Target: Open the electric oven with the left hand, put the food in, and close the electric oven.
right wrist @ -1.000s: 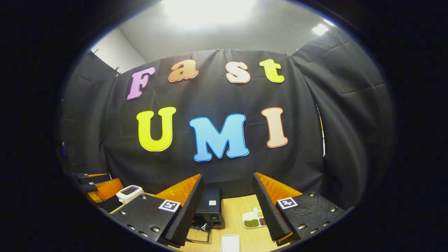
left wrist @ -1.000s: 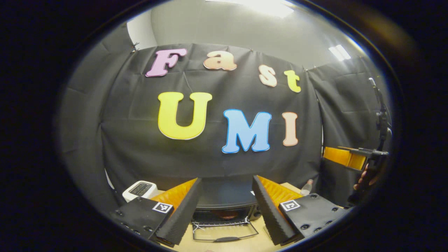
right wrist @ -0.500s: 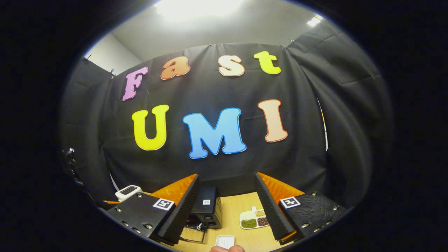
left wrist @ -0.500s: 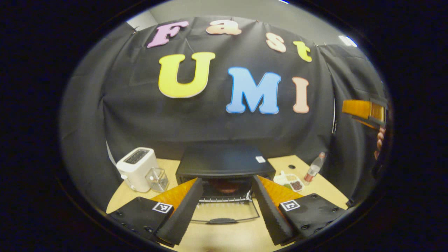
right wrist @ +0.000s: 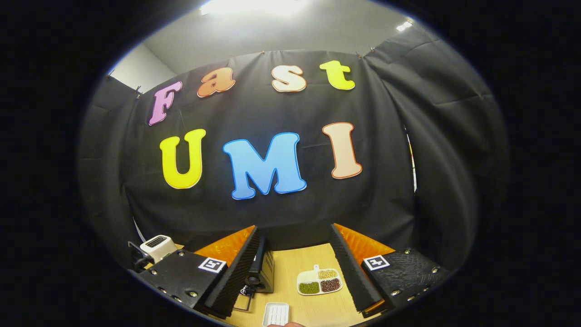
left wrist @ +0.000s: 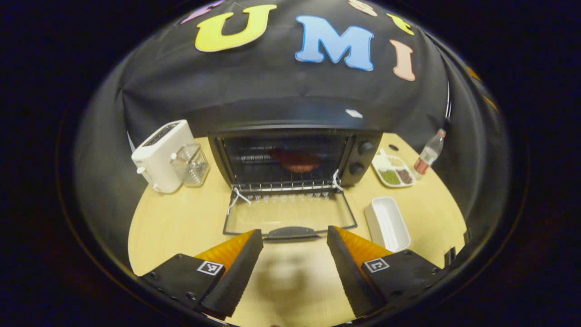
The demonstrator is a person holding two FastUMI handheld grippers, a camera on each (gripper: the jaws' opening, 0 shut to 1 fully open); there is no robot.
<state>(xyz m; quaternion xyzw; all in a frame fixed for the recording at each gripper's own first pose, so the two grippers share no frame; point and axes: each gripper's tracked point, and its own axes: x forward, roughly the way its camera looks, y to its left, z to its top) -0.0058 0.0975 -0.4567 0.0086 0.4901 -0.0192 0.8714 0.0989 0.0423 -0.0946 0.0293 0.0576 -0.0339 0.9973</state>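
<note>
In the left gripper view the black electric oven (left wrist: 363, 136) stands on the wooden table with its glass door (left wrist: 290, 218) folded down flat. A reddish piece of food (left wrist: 295, 160) lies on the rack inside. My left gripper (left wrist: 294, 254) is open, held just in front of the door's handle (left wrist: 290, 233) and touching nothing. In the right gripper view my right gripper (right wrist: 294, 268) is open and raised, with the oven (right wrist: 263, 272) partly hidden behind its left finger.
A white toaster (left wrist: 159, 154) and a clear container (left wrist: 190, 163) sit left of the oven. A white rectangular tray (left wrist: 388, 222), a divided dish of beans (left wrist: 394, 171) and a small bottle (left wrist: 429, 152) are to its right. The dish (right wrist: 320, 281) and tray (right wrist: 277, 313) lie below my right gripper.
The left gripper view has tilted down steeply, so the whole oven and table now show. The right gripper has swung slightly, shifting the oven leftward behind its finger.
</note>
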